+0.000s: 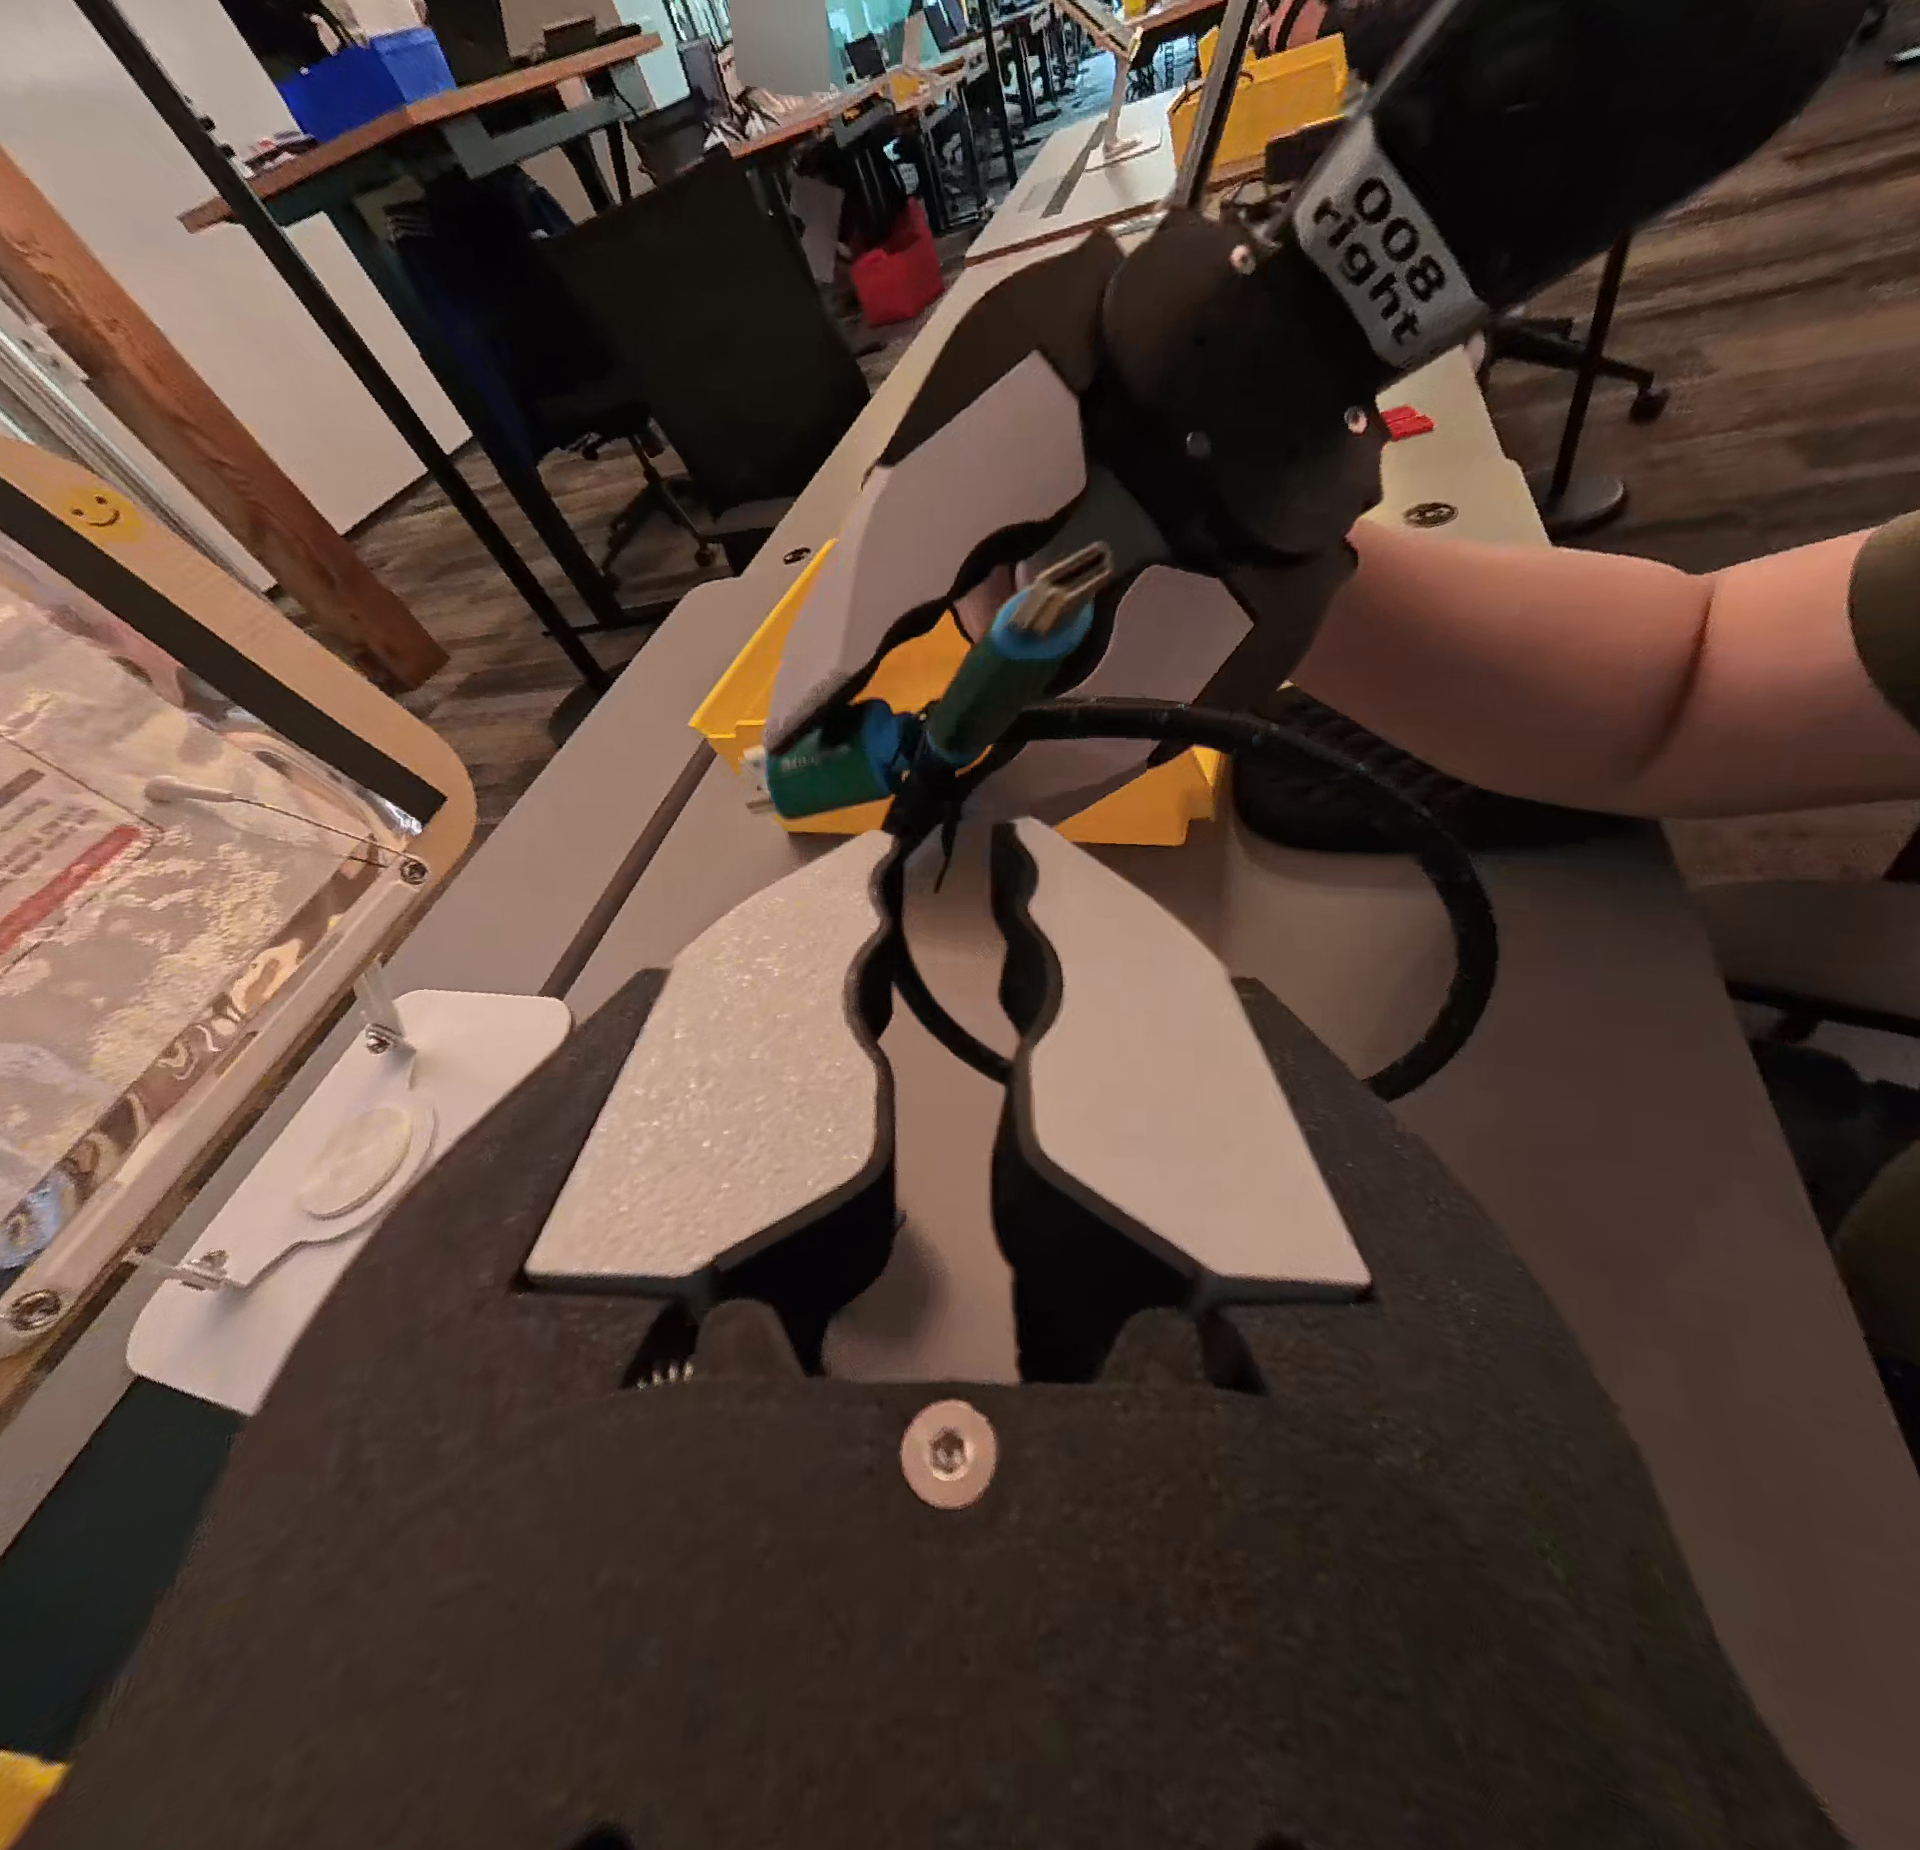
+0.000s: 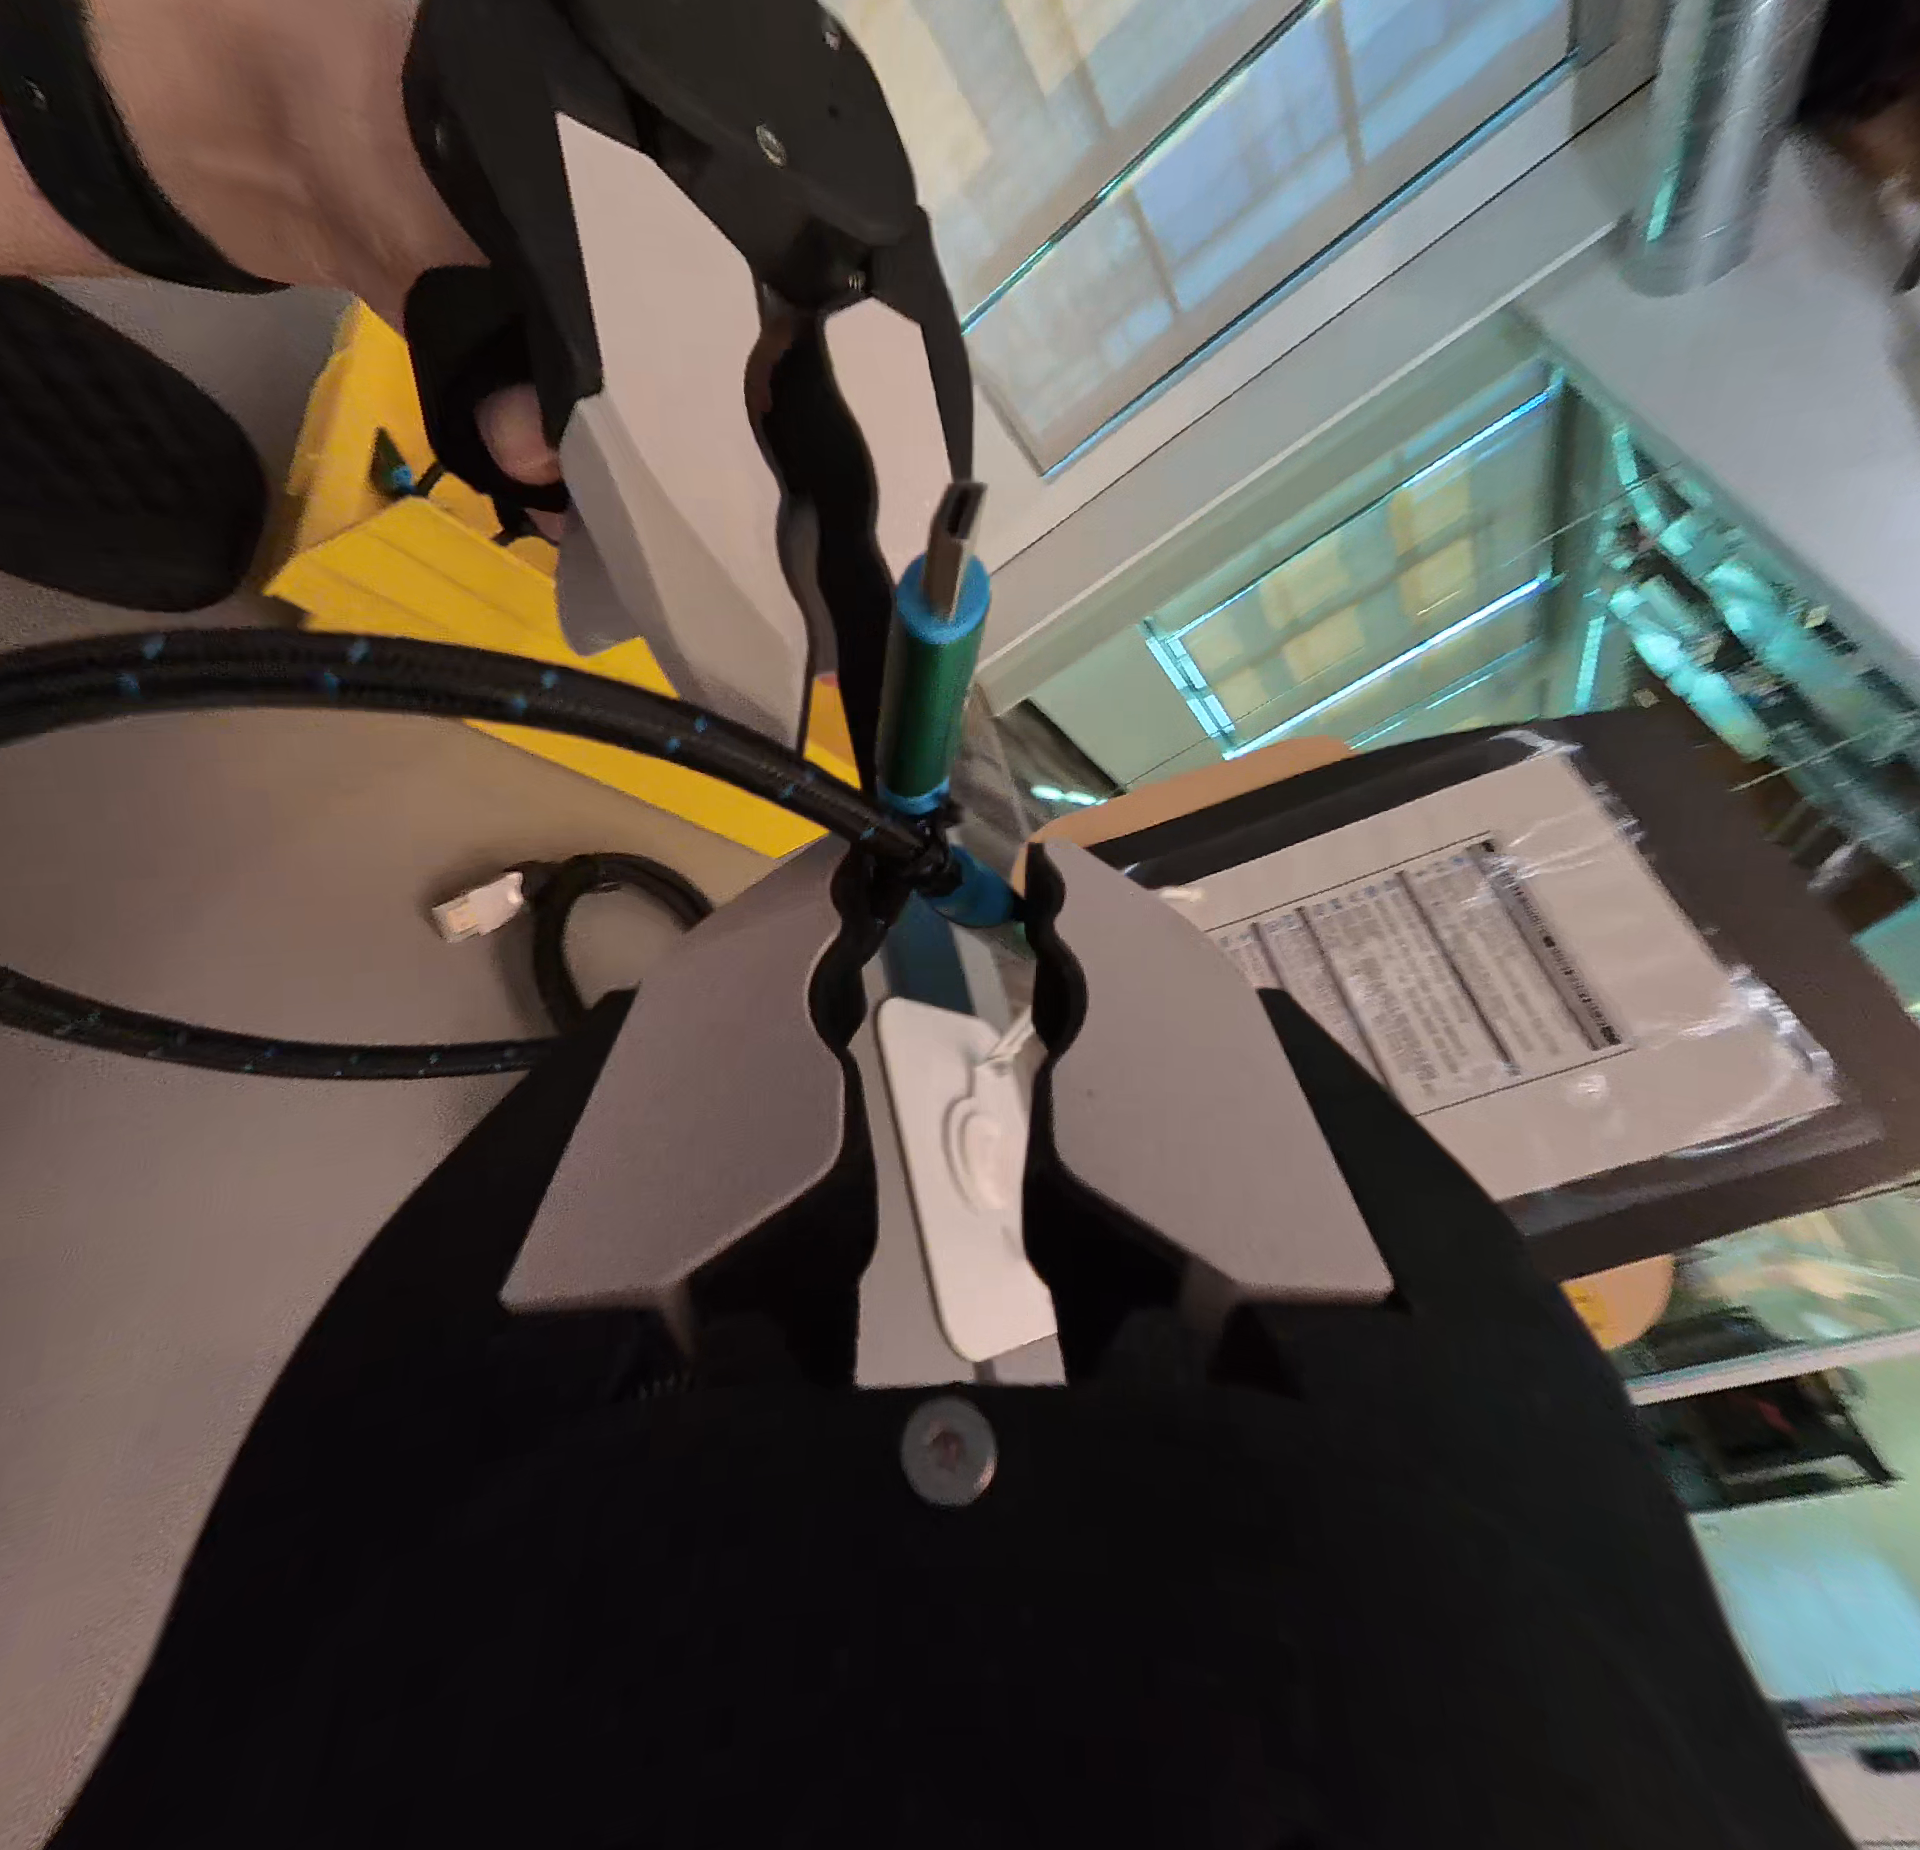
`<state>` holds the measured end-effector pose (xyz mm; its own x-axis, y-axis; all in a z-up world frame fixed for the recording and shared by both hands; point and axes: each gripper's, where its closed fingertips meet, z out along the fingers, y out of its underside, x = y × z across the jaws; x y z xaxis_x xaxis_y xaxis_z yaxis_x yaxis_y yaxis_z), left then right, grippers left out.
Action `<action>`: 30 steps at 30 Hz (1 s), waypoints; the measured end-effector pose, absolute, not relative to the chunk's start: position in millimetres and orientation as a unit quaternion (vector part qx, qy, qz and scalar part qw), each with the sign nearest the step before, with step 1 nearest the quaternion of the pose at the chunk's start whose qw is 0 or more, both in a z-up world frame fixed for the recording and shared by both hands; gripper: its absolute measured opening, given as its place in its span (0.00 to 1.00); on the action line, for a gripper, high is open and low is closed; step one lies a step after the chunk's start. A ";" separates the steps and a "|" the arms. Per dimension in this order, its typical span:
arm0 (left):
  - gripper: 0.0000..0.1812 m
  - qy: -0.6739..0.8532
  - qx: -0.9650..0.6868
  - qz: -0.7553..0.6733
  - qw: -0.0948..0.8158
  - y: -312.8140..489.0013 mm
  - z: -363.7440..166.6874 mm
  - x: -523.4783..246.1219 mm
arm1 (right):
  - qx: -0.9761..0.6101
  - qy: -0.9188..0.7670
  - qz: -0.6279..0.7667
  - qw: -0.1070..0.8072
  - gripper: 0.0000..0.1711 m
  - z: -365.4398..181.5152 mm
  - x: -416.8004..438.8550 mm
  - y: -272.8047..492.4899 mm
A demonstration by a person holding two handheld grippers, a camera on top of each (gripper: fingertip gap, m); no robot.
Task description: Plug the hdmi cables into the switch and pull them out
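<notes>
A black braided HDMI cable (image 1: 1455, 927) is looped and tied, with two green and blue plugs at the knot. One plug (image 1: 1049, 605) stands upright, metal tip up; it also shows in the right wrist view (image 2: 930, 678). The other plug (image 1: 826, 772) lies sideways. My left gripper (image 1: 948, 844) is nearly closed, its tips pinching the tied knot, and the cable runs between its fingers. My right gripper (image 2: 948, 870) comes from the opposite side and is closed on the knot and the sideways plug (image 2: 977, 896). The bundle is held above the grey table (image 1: 1558, 1281). No switch is in view.
A yellow bin (image 1: 743, 704) sits on the table behind the grippers. A white bracket plate (image 1: 343, 1177) and a framed sheet on a stand (image 1: 156, 865) are at the left. A white network plug (image 2: 478, 907) on a coiled black cable lies on the table. A person's forearm (image 1: 1558, 678) reaches in. Both grippers' tips are close together, under 4 cm apart.
</notes>
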<state>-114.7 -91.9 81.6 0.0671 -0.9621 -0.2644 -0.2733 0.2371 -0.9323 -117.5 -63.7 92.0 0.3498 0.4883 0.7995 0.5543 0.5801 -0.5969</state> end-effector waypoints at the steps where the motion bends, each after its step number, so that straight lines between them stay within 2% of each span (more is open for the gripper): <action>1: 0.11 0.586 -0.523 -0.351 0.509 -92.3 85.0 -116.5 | -0.445 -0.568 -0.032 0.691 0.17 95.5 -118.3 -66.1; 7: 0.10 0.529 -0.527 -0.515 0.421 -99.2 98.6 -125.8 | -0.381 -0.552 -0.081 0.737 0.17 112.6 -119.6 -76.7; 10: 0.10 0.526 -0.520 -0.540 0.403 -102.3 96.9 -121.5 | -0.359 -0.557 -0.106 0.741 0.17 112.5 -122.5 -79.6; 20: 0.07 0.571 -0.519 -0.380 0.511 -85.4 83.5 -114.5 | -0.420 -0.568 -0.137 0.694 0.17 95.7 -120.7 -62.2; 25: 0.03 0.595 -0.508 -0.332 0.527 -83.9 76.3 -113.7 | -0.461 -0.567 -0.112 0.673 0.17 87.2 -120.8 -55.9; 30: 0.04 0.618 -0.496 -0.302 0.529 -84.4 68.0 -111.5 | -0.476 -0.577 -0.113 0.654 0.17 77.2 -122.5 -52.3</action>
